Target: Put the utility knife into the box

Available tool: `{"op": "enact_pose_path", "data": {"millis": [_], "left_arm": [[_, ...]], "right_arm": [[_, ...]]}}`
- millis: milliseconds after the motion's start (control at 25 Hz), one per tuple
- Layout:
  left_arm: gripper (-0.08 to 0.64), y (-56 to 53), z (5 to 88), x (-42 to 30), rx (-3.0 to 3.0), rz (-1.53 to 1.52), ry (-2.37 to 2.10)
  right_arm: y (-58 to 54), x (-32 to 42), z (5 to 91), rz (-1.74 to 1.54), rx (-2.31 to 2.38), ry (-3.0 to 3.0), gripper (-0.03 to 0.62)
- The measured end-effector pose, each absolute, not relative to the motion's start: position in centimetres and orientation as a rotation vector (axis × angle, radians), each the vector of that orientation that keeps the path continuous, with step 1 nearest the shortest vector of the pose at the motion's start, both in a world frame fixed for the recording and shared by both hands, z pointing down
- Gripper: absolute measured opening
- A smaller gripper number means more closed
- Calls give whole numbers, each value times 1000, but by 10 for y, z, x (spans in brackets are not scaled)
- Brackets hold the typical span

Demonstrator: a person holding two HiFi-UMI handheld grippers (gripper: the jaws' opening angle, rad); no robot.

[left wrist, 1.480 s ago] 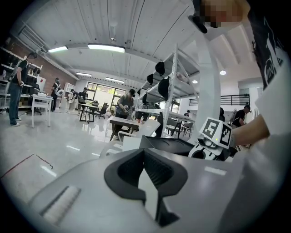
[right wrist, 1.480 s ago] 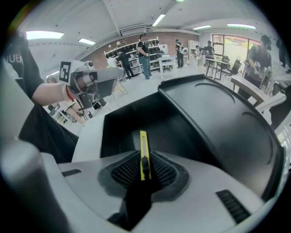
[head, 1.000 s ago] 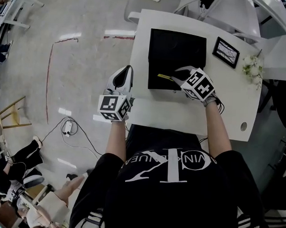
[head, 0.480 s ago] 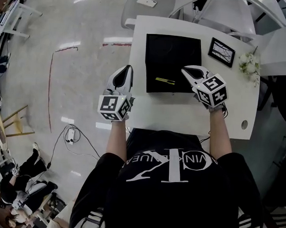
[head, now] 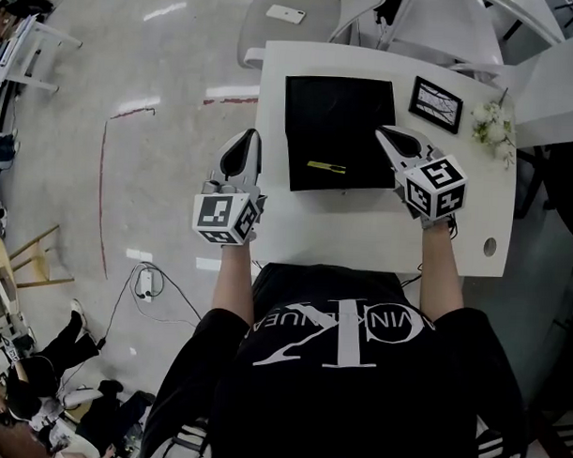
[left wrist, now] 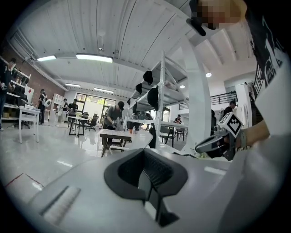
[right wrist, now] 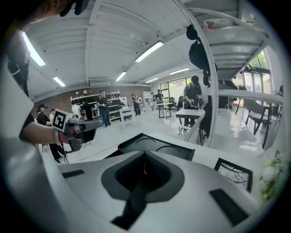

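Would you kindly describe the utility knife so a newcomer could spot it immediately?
On the white table lies a shallow black box. Inside it, near the edge closest to the person, is the utility knife. It is the only slim yellow thing there; the framed picture and white flowers sit outside.

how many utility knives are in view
1. The utility knife lies inside the black box on the white table, near the edge closest to the person. No other shows.

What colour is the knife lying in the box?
The knife is yellow; the head view shows it best.
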State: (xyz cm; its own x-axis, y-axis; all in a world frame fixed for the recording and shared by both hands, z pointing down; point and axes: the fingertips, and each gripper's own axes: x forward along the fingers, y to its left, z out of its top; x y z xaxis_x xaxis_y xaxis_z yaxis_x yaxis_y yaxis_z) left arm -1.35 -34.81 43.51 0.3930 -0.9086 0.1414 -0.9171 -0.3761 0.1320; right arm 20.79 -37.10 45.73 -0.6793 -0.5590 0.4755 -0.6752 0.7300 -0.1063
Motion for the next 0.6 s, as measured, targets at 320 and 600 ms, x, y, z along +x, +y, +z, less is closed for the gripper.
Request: {"op": "enact_pose_path", "data": {"millis": [320, 600], "left_arm": [[11, -351, 422, -17, 2481, 65, -1675], [11, -352, 412, -22, 2493, 48, -1707]], "right_arm": [[-373, 214, 437, 321, 1030, -2581, 15], [-376, 222, 420, 247, 1128, -2616, 15]]}}
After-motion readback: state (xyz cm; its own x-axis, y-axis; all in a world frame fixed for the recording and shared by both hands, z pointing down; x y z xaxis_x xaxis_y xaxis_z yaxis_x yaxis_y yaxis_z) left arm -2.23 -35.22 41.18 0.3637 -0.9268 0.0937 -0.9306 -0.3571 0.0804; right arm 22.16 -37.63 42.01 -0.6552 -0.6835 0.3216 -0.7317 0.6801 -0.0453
